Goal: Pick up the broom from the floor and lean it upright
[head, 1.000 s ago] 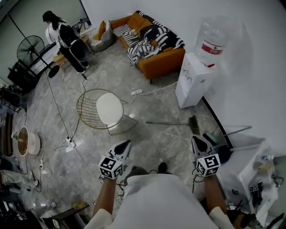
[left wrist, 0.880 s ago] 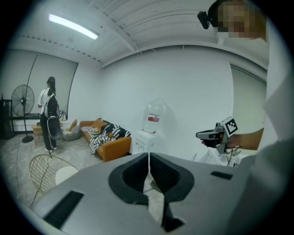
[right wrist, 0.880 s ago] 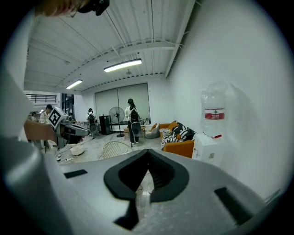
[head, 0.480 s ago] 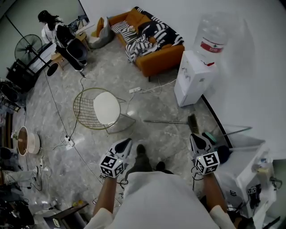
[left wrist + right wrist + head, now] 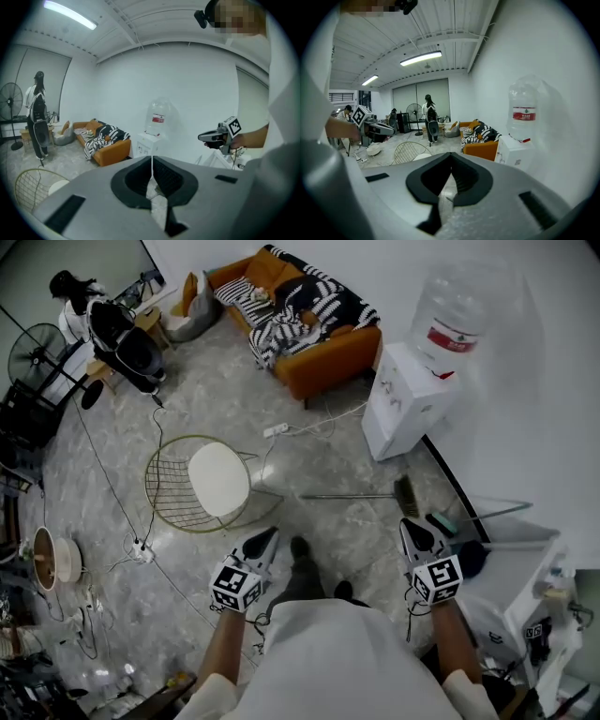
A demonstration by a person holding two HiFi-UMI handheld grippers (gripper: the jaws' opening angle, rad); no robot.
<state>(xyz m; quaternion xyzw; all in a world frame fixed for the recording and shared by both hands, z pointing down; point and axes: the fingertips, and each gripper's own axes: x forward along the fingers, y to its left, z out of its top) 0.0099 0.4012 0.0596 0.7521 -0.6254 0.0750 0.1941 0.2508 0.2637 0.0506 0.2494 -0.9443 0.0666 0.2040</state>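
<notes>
My left claw [image 5: 267,538] and right claw [image 5: 409,529] are both closed on nothing; the broom [image 5: 352,496] lies flat on the floor [image 5: 220,399] just beyond the right one, probably light and stiff, best gripped mid-handle.

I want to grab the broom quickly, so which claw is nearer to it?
Right. The right claw is just short of the broom's brush end. The left claw is farther off, beyond the handle tip.
</notes>
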